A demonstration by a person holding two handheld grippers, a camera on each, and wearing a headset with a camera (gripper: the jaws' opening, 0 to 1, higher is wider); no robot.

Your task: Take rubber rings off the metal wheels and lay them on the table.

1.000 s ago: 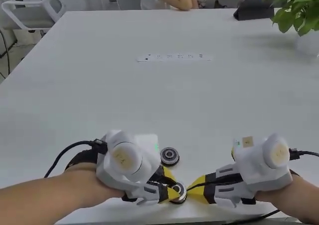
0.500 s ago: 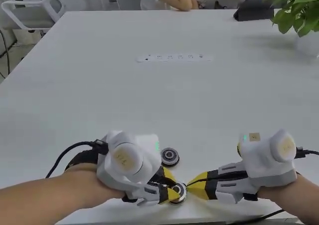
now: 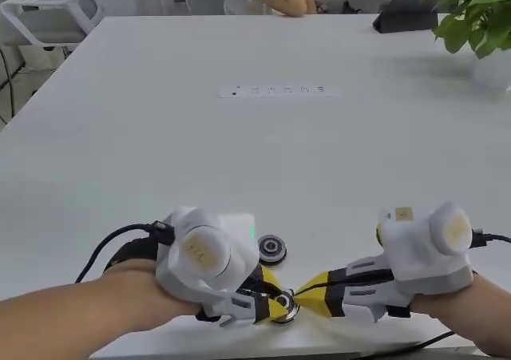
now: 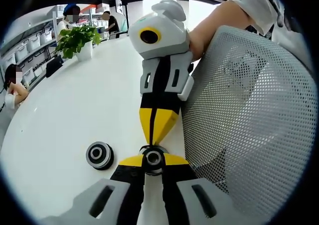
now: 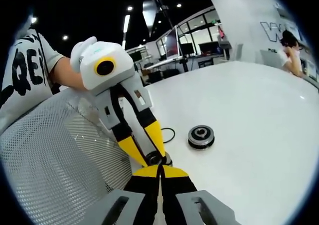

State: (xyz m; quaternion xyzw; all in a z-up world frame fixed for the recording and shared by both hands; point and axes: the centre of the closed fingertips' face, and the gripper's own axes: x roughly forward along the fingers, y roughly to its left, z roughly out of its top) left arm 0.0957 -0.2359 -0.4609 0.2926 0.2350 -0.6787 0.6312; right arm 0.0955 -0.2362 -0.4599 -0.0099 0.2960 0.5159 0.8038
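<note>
At the near edge of the white table (image 3: 160, 136), a little right of its middle, a metal wheel (image 3: 285, 306) clamped in the left gripper (image 4: 153, 160). Jaws closed onto opposite sides of the rim, parted only by the wheel's own width. Wheel flat, hub face up, axle upright; whether resting on the tabletop or raised a shade off it, impossible to tell.

Facing it from the right, along the same near edge, the right gripper (image 5: 159, 172). Jaws pressed together into one yellow point, that point touching the wheel's rim on the side away from the left gripper. Any fold of rubber caught between those tips: too small to tell.

Deciding relation: both grippers nose to nose in one line along the near edge, held wheel exactly between. By judgement, left gripper as anchor, right gripper as puller, with the ring to be worked up over the rim along the upright axle.

Count: two grippers, two wheels. Second wheel (image 3: 271, 248) just beyond the held one, toward the far edge, near but not touching, also flat, with a dark rubber ring (image 4: 89, 155) around it. Nearer the left gripper than the right. Both wheels seemingly still ringed, so task likely at its start.

One potted plant (image 3: 471, 13) at the far right corner.
</note>
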